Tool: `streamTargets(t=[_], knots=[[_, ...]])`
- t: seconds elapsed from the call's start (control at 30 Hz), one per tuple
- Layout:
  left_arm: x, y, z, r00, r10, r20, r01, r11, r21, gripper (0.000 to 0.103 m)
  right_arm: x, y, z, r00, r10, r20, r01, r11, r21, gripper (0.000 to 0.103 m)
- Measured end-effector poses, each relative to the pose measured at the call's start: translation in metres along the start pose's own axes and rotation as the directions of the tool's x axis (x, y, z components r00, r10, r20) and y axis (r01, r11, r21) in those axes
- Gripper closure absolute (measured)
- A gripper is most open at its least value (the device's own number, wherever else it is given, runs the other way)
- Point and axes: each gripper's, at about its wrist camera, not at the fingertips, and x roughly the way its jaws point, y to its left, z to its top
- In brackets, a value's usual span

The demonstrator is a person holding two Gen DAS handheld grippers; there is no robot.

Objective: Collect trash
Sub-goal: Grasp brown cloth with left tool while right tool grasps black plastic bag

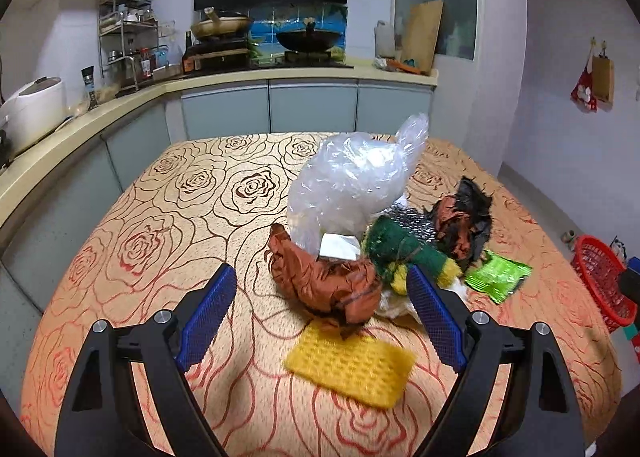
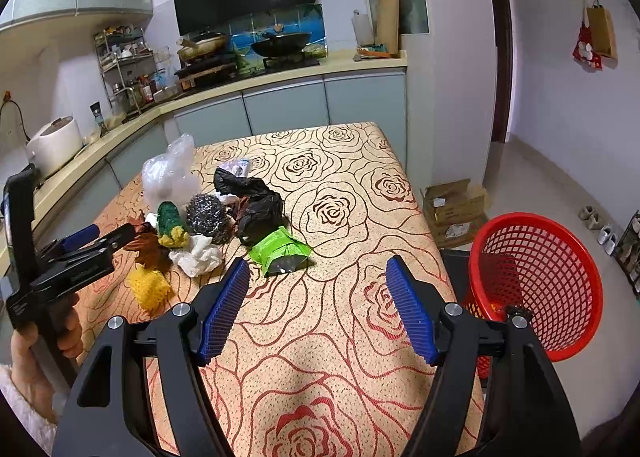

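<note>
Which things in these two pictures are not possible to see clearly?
- Left wrist view: red mesh basket is cut off by the fisheye edge.
- Left wrist view: crumpled white paper is mostly hidden behind the brown bag.
- Right wrist view: basket floor is partly hidden by the right gripper.

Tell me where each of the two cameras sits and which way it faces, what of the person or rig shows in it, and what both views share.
Left wrist: on the left gripper, open, facing the kitchen counter across the table, close over the trash pile with its brown bag and yellow sponge.
Right wrist: on the right gripper, open, over bare tablecloth; the left gripper and the hand holding it show at its left.
Shared: the green wrapper, clear plastic bag, red basket.
</note>
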Motion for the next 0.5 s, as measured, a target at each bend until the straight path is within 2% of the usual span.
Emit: streamTargets(t=[0.23, 0.27, 0.33, 0.4, 0.5], knots=[[0.025, 0.0, -0.001, 0.999, -0.019, -0.042, 0.019, 1.0, 0.002, 0.021, 0.015, -0.004, 0.004, 1.0, -0.015, -0.022, 0.015, 1.0, 0.007, 0.034], [0.028, 0.0, -0.002, 0.999, -0.023, -0.047, 0.023, 1.0, 0.002, 0.024, 0.018, -0.004, 0.004, 1.0, -0.015, -0.026, 0.015, 1.0, 0.006, 0.034], [0.033, 0.001, -0.004, 0.998, -0.023, -0.065, 0.024, 1.0, 0.007, 0.04, 0.024, -0.003, 0.006, 0.999, -0.015, -0.034, 0.015, 1.0, 0.005, 0.034], [0.037, 0.003, -0.004, 0.996, -0.03, -0.079, 0.029, 1.0, -0.005, 0.047, 0.03, 0.0, 0.006, 0.999, -0.011, -0.044, 0.011, 1.0, 0.003, 0.034], [0.038, 0.009, -0.004, 0.996, -0.05, -0.077, 0.047, 0.998, -0.036, 0.051, 0.037, 0.003, 0.007, 0.999, -0.006, -0.053, 0.005, 1.0, -0.003, 0.034]])
